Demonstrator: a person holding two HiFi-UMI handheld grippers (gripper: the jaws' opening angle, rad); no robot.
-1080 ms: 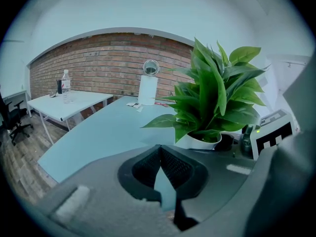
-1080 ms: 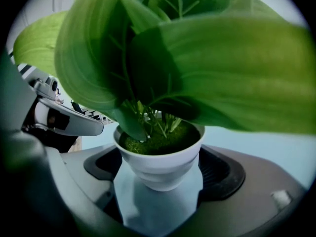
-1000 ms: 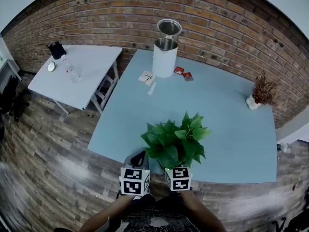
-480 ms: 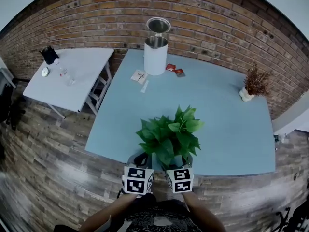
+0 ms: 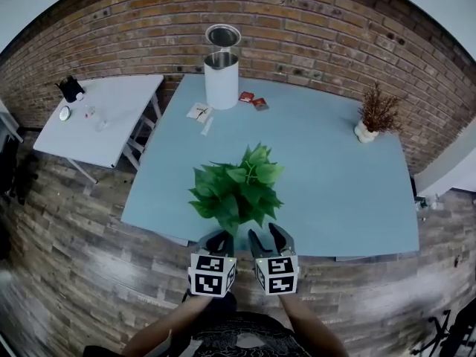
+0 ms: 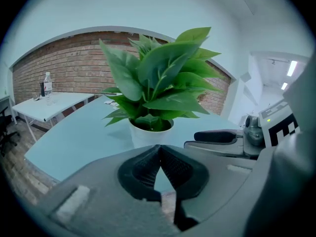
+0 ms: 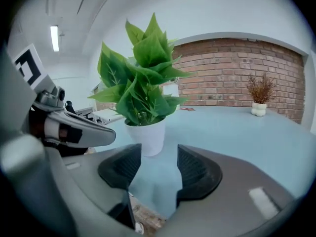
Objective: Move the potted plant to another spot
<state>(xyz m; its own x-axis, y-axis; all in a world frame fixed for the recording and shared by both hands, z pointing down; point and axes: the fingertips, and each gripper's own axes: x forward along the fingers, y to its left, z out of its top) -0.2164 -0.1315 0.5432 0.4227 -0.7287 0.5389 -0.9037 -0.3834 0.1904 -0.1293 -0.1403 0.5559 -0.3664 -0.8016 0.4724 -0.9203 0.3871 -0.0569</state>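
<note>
**Both hand-held grippers backed off the pot: retreat after set-down**

Head view: since a second ago, both have been drawn back toward the near edge. The potted plant (image 5: 234, 188) is now left standing clear of them on the pale-blue surface (image 5: 335, 169), close to its front edge. Side by side just short of the plant are the left hand-held gripper (image 5: 217, 238) and the right hand-held gripper (image 5: 268, 235). Nothing is carried by either.

Left gripper view: jaws are closed tip to tip and nothing is held. The white pot (image 6: 148, 135) is seen upright just ahead, apart from the pads.

Right gripper view: jaws are about half apart and closing on empty air. The pot lies beyond the tips, untouched.

Step judged: release done, withdrawal in hand. If the spot is accepted, only a clean pull-back is called for. If another shift is wanted, the jaws must be reopened wide and set either side of the pot.

Materials: the pot is round, tapered and smooth white, probably slippery against the ribbed dark pads. The leaves are broad, glossy and probably top-heavy. The surface is flat and matte.
</note>
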